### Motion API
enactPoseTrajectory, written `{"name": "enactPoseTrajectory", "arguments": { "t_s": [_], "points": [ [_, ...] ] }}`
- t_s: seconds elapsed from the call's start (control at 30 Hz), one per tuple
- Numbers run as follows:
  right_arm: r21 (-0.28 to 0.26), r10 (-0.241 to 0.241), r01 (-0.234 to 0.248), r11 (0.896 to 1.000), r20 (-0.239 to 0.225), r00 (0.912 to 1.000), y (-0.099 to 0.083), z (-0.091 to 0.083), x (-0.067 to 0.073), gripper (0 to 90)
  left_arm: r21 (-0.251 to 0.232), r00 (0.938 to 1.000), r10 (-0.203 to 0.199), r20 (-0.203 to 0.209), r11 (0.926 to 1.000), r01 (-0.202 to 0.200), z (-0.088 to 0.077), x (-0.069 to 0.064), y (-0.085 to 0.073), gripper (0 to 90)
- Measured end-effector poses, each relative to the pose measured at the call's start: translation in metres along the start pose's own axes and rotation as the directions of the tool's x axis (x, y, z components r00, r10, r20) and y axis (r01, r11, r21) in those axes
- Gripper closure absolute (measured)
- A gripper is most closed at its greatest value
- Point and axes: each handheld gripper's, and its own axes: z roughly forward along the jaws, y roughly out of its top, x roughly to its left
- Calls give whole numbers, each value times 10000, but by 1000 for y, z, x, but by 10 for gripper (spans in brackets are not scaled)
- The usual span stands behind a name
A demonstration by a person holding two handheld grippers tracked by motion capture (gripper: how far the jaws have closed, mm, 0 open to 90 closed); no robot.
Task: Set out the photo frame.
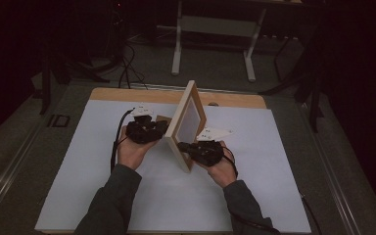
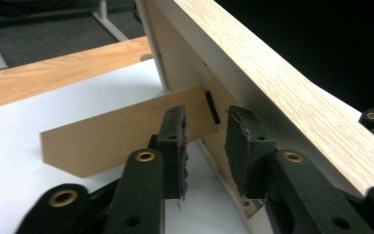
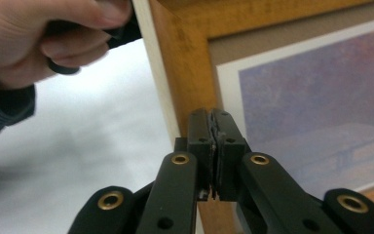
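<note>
A wooden picture frame (image 1: 188, 122) stands upright on edge on the white table cover (image 1: 254, 186). Its light wood side (image 2: 282, 83) and brown back stand (image 2: 112, 136) face my left gripper (image 2: 207, 119). That gripper is open, its jaws either side of the stand's black hinge (image 2: 211, 105). In the high view the left gripper (image 1: 159, 129) sits behind the frame and the right gripper (image 1: 183, 147) at its front lower corner. My right gripper (image 3: 215, 117) is shut, with its tips against the frame's wooden border (image 3: 175, 63) beside the purple print (image 3: 311, 97).
The person's left hand (image 3: 39, 44) shows past the frame's edge. A wooden table edge (image 1: 127, 94) runs along the back. Beyond it stand white desk legs (image 1: 215, 29), with dark cables (image 1: 127, 63) on the floor.
</note>
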Motion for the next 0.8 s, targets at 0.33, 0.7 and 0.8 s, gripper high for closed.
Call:
{"name": "enactPoseTrajectory", "arguments": {
  "t_s": [0.33,0.7,0.8],
  "points": [
    [85,232,-235,9997,384,9990,-8,-11,-12,764,-904,9953,-969,-84,9913,957,-22,3,4,629],
    [259,505,-522,9983,628,9967,-18,-17,-22,731,-1228,9937,-1029,440,9866,1076,-38,-8,11,607],
    [260,586,-605,9978,695,9959,-19,-20,-25,728,-1112,9938,-944,583,9887,1004,-38,-12,11,595]
  ]
}}
